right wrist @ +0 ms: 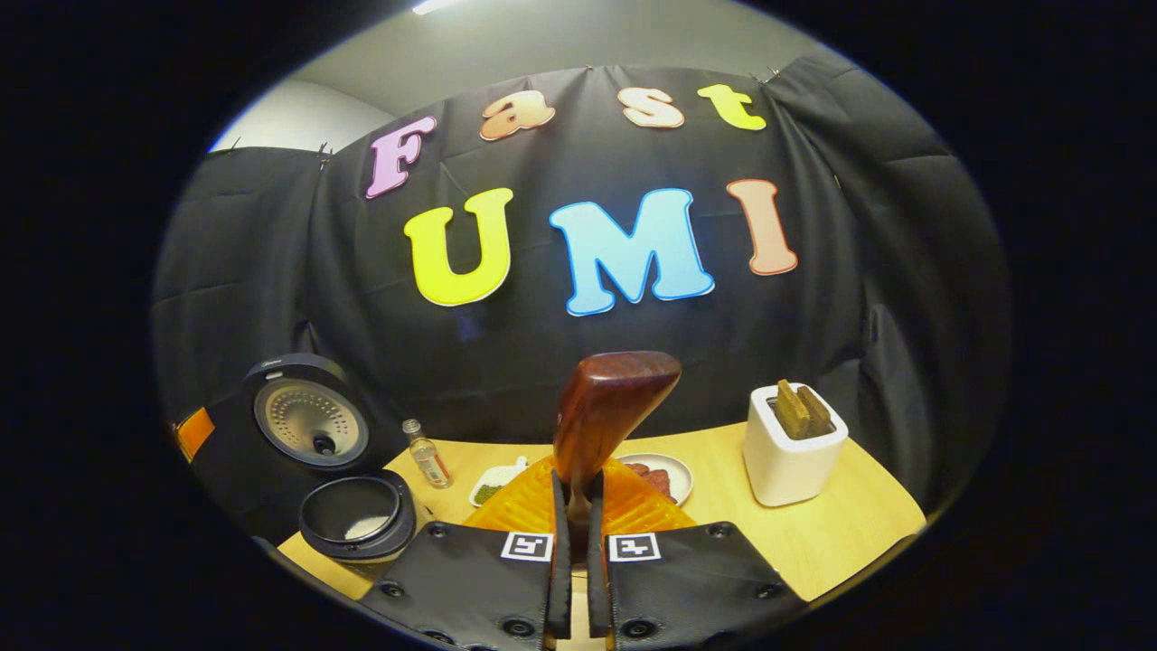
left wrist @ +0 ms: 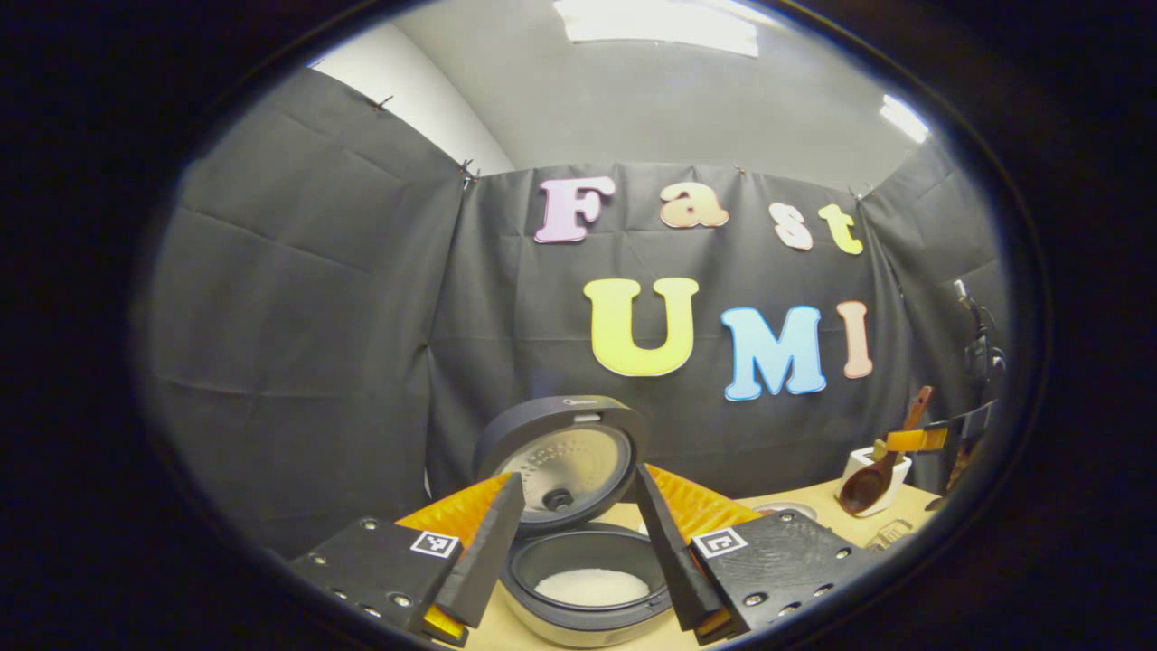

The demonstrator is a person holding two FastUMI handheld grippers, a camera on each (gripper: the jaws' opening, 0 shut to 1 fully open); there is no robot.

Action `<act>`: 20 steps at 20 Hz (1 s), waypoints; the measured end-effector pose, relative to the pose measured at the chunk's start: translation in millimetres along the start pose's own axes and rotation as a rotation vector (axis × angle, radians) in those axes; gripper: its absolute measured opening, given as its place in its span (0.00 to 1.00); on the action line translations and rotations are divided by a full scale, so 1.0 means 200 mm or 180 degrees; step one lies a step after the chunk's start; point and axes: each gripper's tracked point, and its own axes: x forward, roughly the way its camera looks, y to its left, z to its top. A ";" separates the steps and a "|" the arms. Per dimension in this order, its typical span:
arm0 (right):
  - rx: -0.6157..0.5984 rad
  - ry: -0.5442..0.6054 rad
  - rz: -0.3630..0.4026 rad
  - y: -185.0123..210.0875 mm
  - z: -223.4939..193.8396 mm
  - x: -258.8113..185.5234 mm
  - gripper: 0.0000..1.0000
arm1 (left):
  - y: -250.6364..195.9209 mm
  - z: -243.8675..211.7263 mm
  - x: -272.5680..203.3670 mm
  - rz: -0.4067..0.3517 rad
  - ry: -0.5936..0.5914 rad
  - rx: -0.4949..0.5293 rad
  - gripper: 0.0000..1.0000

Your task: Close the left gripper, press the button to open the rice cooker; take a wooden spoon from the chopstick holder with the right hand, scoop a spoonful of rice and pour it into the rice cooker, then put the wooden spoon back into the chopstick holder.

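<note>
The rice cooker [left wrist: 587,592] stands open, its lid [left wrist: 562,461] tipped up at the back and white rice lying in the pot. My left gripper [left wrist: 578,479] is open, with one finger on each side of the cooker and nothing between them. Off to the right, my right gripper [left wrist: 917,440] holds the wooden spoon [left wrist: 865,486] tilted, bowl down, in front of the white chopstick holder [left wrist: 890,466]. In the right gripper view my right gripper [right wrist: 578,493] is shut on the spoon [right wrist: 606,411]. The holder [right wrist: 794,457] is to its right with wooden utensils inside, and the cooker [right wrist: 357,517] is at far left.
On the wooden table [right wrist: 813,533] a small bottle [right wrist: 427,457], a little dish of green bits [right wrist: 493,493] and a plate of reddish food [right wrist: 664,475] sit between cooker and holder. Black cloth walls close the booth behind and on both sides.
</note>
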 end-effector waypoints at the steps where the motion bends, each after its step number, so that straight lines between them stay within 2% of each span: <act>1: 0.0001 0.0004 -0.0050 -0.05 0.00 -0.01 0.08 | -0.03 -0.01 0.00 -0.0030 0.0008 -0.0001 0.78; 11: -0.0013 0.0175 -0.0499 -0.47 -0.12 -0.14 0.09 | -0.28 -0.01 0.03 -0.0270 0.0029 -0.0023 0.78; 20: 0.0010 0.0499 -0.0689 -0.66 -0.37 -0.23 0.08 | -0.42 0.01 0.02 -0.0386 0.0045 -0.0005 0.78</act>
